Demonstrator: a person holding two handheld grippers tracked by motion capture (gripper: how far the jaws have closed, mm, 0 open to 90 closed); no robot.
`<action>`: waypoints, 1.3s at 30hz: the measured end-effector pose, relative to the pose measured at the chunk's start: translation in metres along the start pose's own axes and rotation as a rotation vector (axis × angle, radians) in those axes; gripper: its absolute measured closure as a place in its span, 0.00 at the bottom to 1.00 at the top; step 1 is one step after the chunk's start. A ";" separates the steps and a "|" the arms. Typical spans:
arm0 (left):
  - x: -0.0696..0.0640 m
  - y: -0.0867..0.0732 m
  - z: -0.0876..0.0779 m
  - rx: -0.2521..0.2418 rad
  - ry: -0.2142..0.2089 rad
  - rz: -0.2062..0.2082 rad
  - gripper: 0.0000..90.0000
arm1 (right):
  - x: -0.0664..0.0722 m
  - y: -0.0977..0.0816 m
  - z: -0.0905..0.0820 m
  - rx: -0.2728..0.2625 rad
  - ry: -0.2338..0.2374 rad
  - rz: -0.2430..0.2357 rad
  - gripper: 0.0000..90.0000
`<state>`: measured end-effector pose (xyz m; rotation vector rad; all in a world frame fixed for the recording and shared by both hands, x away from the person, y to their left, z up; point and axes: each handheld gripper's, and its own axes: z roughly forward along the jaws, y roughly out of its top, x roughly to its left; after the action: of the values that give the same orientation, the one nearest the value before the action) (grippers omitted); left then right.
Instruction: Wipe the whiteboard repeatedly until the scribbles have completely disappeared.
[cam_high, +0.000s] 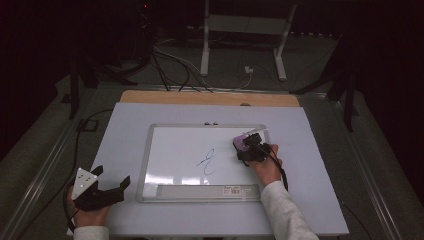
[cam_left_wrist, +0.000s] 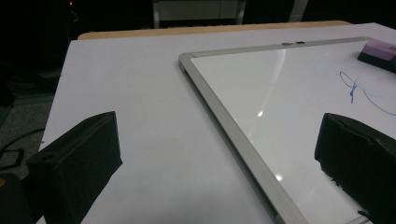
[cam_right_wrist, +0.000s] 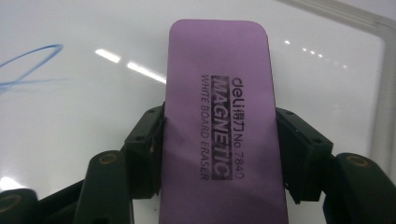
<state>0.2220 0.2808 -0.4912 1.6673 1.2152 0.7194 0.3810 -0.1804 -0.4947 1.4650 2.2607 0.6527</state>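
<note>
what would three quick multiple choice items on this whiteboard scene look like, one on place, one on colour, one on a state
1. Where is the eraser?
A. over the whiteboard, right of the scribble
B. on the bare table left of the board
C. on the floor

2. What colour is the scribble?
A. red
B. blue
C. green

3. How does the right gripper stand?
A. open, nothing between its jaws
B. lying on the table, not held by a hand
C. shut on the eraser

Answers:
1 A, the high view shows it near the board's upper right corner.
2 B, blue lines show in the left gripper view.
3 C, the right gripper view shows both jaws pressed against the eraser's long sides.
</note>
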 end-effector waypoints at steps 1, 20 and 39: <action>0.000 0.000 0.000 0.001 0.000 -0.001 0.01 | 0.004 -0.001 -0.001 -0.003 0.002 -0.014 0.45; -0.001 0.000 0.001 0.002 -0.003 0.001 0.01 | 0.076 -0.022 -0.018 -0.037 0.133 -0.183 0.45; 0.000 0.000 -0.001 -0.002 -0.001 -0.002 0.01 | 0.020 -0.006 -0.002 -0.030 0.004 -0.076 0.45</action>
<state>0.2209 0.2815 -0.4908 1.6640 1.2148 0.7185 0.3673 -0.1647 -0.4978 1.3581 2.2872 0.6645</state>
